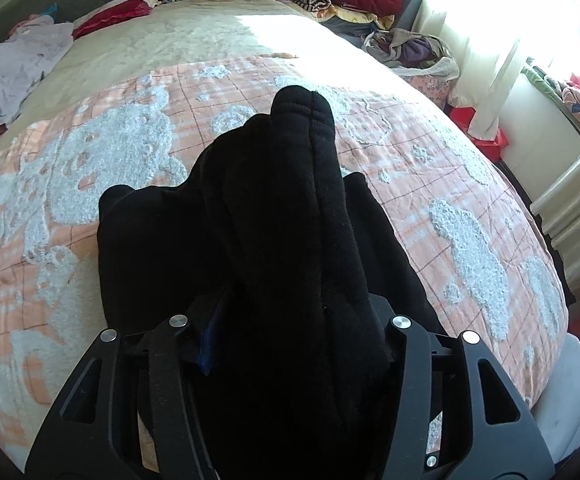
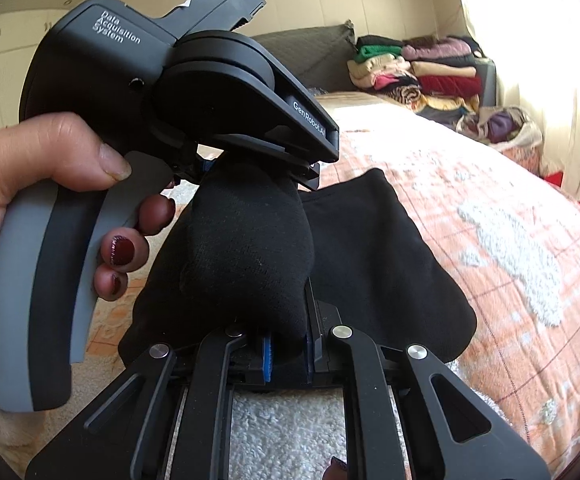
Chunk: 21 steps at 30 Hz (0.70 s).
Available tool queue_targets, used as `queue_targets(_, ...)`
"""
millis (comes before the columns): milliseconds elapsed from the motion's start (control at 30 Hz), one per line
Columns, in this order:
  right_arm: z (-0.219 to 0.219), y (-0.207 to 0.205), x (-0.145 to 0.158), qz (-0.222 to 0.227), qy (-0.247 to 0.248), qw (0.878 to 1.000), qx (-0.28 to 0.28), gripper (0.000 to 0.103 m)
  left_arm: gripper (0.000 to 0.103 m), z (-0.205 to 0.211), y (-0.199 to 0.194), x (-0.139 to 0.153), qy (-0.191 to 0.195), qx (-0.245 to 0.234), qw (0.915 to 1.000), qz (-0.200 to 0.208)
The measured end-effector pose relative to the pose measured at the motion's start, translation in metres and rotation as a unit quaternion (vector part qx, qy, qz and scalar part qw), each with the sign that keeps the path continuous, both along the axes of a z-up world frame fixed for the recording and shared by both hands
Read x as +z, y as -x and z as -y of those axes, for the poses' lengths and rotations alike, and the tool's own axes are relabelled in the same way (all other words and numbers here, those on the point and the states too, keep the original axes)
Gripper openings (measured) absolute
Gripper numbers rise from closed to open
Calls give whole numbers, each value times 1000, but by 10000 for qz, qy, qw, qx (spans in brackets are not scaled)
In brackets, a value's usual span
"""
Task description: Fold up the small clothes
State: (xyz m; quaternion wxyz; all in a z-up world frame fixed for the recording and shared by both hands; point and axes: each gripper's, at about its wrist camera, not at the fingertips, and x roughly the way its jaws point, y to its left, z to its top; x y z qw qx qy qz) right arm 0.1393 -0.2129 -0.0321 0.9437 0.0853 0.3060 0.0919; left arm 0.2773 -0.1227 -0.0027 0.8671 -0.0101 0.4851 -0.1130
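Both hand-held grippers hold one small black garment (image 2: 250,248) above a bed, each clamped on an opposite end of a bunched, thick roll of the cloth. Seen from the right wrist camera, the right hand-held gripper (image 2: 288,360) is clenched almost shut on the near end, its blue pads pinching the fabric at 6 o'clock. At 12 o'clock from that bundle, the left hand-held gripper (image 2: 250,164) bites the far end, its jaws set about halfway apart around the thicker wad, worked by a person's hand (image 2: 30,184) on the grey grip at 9 o'clock. The two-ended hold appears meant to keep the fold together while the piece is brought down toward the bedspread (image 2: 530,240).

From the left wrist camera, the garment (image 1: 274,220) fills the middle, a ribbed seamed edge rising to 12 o'clock and looser flaps hanging to 9 and 3 o'clock. It is matte black, soft, knit-like, its exact type unclear. A flat panel drapes onto the orange-checked bedspread at 3 o'clock of the bundle.

Beyond, at 1 o'clock, folded clothes (image 2: 422,76) sit stacked by a bright window; a pale garment (image 1: 14,68) lies at 10 o'clock.
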Motion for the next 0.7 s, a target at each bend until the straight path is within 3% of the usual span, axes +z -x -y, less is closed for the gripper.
queue_targets(133, 7, -4, -2, -80, -156, 9998, -36, 11, 52, 6, -6, -2, 114, -43, 9999, -78)
queue_targets(200, 11, -5, -5, -153, -266, 9995, -89, 11, 59, 7, -5, 4, 460, -125, 9988, -74)
queue_targets(267, 25, -8, -11, -295, -572, 9977, -190, 11, 61, 7, -3, 12, 756, -212, 9969, -49)
queue_targets(400, 51, -11, -22, -541, -1334, 9891, -318, 11, 62, -11, 5, 27, 779, -64, 9966, 260)
queue_targets(600, 72, -16, -16, -719, -1974, 9774, -243, 31, 62, -68, 24, 18, 437, 521, 9968, 420)
queue_targets(667, 76, -22, -13, -730, -2046, 9759, -228, 49, 62, -80, 31, 9, 348, 617, 9968, 372)
queue_targets(700, 81, -25, -12, -738, -2103, 9746, -223, 51, 62, -85, 36, 3, 297, 647, 9969, 336)
